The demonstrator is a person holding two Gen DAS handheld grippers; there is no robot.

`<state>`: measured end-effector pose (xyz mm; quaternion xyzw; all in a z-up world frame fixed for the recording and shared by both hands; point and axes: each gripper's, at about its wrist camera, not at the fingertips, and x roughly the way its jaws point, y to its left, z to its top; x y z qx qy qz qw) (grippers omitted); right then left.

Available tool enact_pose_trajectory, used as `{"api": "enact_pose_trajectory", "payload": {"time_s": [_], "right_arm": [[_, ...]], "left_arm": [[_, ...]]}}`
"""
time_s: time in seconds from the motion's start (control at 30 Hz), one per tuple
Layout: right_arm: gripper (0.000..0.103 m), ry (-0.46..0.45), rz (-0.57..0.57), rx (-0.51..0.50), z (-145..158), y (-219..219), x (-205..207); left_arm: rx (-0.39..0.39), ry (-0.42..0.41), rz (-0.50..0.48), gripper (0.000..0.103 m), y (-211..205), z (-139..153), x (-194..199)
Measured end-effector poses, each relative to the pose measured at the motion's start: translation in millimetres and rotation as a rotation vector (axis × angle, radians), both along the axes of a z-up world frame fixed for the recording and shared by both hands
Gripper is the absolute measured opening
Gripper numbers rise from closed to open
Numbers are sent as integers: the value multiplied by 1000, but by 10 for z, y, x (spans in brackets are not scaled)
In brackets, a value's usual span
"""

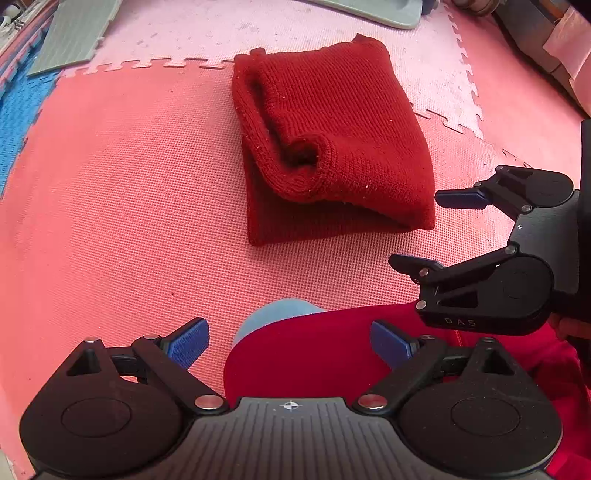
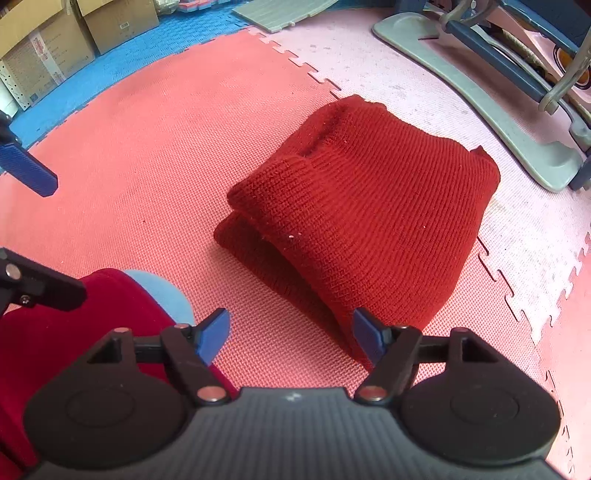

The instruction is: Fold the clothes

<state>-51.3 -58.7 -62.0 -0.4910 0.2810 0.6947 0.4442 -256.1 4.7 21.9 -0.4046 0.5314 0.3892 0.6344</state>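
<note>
Nearest to me, my left gripper (image 1: 290, 345) hangs with its blue pads (image 1: 190, 341) spread wide and nothing between them; under it lies my knee in dark red cloth (image 1: 314, 354) with a pale blue patch (image 1: 275, 314) showing past its edge. My right gripper (image 2: 291, 338) is likewise released, its blue pads apart and empty, the right-hand pad (image 2: 367, 338) just beside the near corner of the sweater; I cannot tell whether it touches.

Beyond both claws the red knitted sweater (image 1: 332, 147) lies folded into a thick bundle on the coral foam mat (image 1: 129, 184), a ribbed cuff rolled on top toward its left side. Its far end rests across the jigsaw seam onto the pale pink mat tile (image 2: 369, 48).

Farther off sit a grey-green ridged panel (image 1: 74, 33), blue mat tiles (image 2: 155, 48), cardboard boxes (image 2: 48, 48) at the far left, and a grey-green curved base with a blue frame (image 2: 480, 96) at the far right.
</note>
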Motion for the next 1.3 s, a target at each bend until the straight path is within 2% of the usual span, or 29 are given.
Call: {"api": "enact_pose_trajectory", "payload": {"time_s": [0.13,0.3,0.43,0.57,0.7,0.73,0.77,0.8,0.83,0.9,0.97,1.07,1.1,1.17,1.3], "right_arm": [[74,17,37,30,13,72,-52],[73,-45,154,106,-15,231,-215],[72,-32,280,116,-79,352,-381],[70,-107,411,156,-203,402,-616],[64,-136,435,153,-271,527,-643],[55,-131,424,135,-290,574,-620],[32,-117,403,109,-305,624,-590],[21,-81,357,71,-319,690,-544],[16,-21,288,26,-328,763,-475],[15,112,150,-34,-315,874,-322],[14,226,4,-51,-290,955,-170],[14,389,-203,-1,-165,996,17],[14,401,-236,41,-110,973,17],[14,366,-254,113,-65,919,-77],[14,245,-175,101,-352,900,-441]], "left_arm": [[-7,-6,-6,95,8,-1,-67],[-35,-2,7,95,64,-50,-160],[-46,-11,28,95,103,-103,-251],[-56,-23,46,95,133,-140,-338],[-69,-29,58,95,161,-174,-401],[-73,-29,59,95,167,-186,-407],[-76,-29,59,95,152,-200,-398],[-79,-31,58,95,144,-209,-393],[-82,-33,57,95,143,-215,-393],[-86,-39,53,95,143,-222,-406],[-90,-43,52,95,158,-240,-407],[-94,-41,54,95,171,-264,-411],[-94,-41,56,95,178,-273,-428],[-97,-42,64,95,206,-314,-457],[-101,-44,71,95,212,-344,-511]]}}
